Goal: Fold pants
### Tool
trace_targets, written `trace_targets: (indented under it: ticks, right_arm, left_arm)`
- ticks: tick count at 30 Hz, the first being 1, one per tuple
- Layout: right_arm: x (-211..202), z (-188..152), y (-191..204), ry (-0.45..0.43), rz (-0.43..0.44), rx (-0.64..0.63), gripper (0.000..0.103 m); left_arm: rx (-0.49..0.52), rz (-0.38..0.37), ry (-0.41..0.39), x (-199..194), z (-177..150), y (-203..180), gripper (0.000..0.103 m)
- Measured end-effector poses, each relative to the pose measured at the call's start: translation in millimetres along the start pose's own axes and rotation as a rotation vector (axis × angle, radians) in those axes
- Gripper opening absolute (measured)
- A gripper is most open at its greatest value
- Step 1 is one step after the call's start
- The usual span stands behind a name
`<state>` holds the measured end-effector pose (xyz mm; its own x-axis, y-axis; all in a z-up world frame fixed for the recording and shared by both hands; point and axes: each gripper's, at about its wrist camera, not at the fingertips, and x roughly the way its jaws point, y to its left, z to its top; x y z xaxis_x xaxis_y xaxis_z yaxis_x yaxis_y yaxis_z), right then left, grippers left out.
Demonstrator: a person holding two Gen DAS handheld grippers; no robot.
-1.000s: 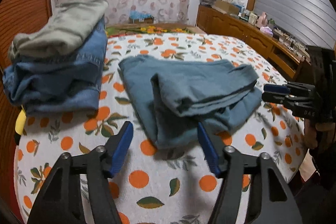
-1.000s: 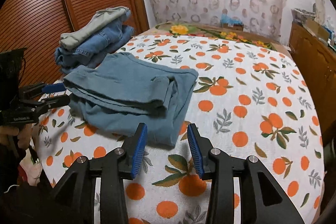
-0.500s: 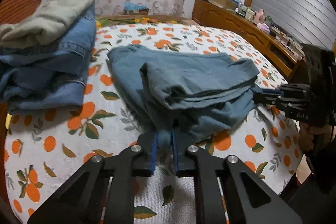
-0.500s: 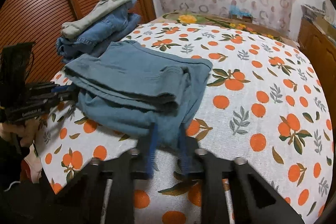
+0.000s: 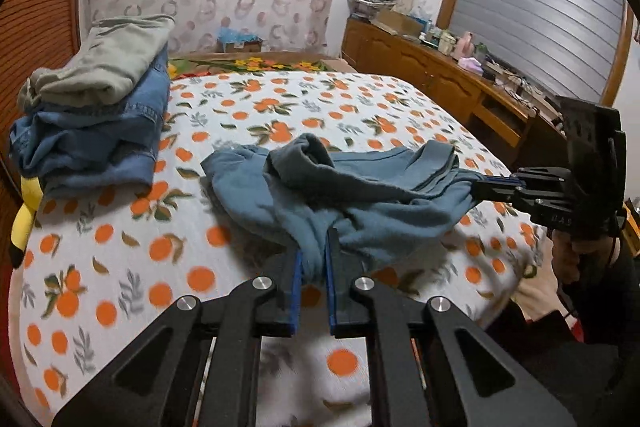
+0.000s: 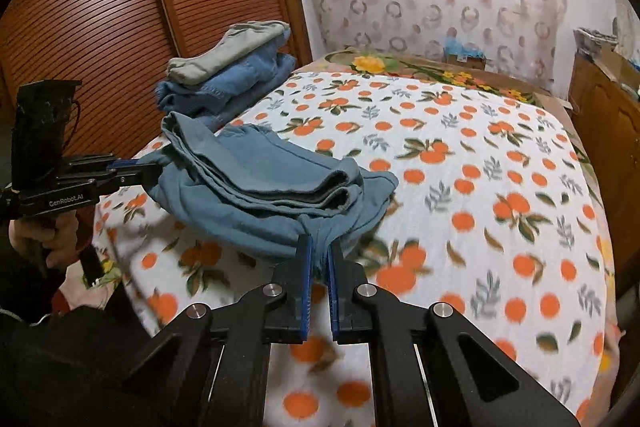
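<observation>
Folded teal-blue pants (image 5: 360, 195) hang bunched between both grippers, lifted partly off the orange-print bedspread (image 5: 120, 267). My left gripper (image 5: 312, 263) is shut on the near corner of the pants. My right gripper (image 6: 319, 259) is shut on the opposite near corner of the pants (image 6: 260, 187). In the left wrist view the right gripper (image 5: 480, 185) clamps the cloth at the right. In the right wrist view the left gripper (image 6: 148, 169) clamps it at the left.
A stack of folded jeans with a grey-green garment on top (image 5: 96, 115) lies at the bed's left side, also seen in the right wrist view (image 6: 228, 75). A wooden louvred wardrobe (image 6: 100, 27) stands left of the bed. A cluttered wooden sideboard (image 5: 460, 83) runs along the right.
Both grippers went from open to shut on the near corners of the pants, then lifted them; the pants now hang bunched above the bedspread instead of lying flat.
</observation>
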<state>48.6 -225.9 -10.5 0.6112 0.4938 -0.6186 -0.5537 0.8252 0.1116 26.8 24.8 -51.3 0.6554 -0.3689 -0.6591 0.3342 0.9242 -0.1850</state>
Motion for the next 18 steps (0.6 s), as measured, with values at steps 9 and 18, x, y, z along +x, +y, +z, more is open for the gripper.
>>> trace_targets:
  ticks: [9, 18]
  right_arm:
    - [-13.7, -23.9, 4.7, 0.035, 0.024, 0.028, 0.007]
    - [-17.4, -17.1, 15.8, 0.034, -0.007, 0.012, 0.016]
  left_arm:
    - [0.040, 0.050, 0.073, 6.8, -21.2, -8.6, 0.012]
    - [0.051, 0.069, 0.064, 8.0, -19.0, -7.9, 0.046]
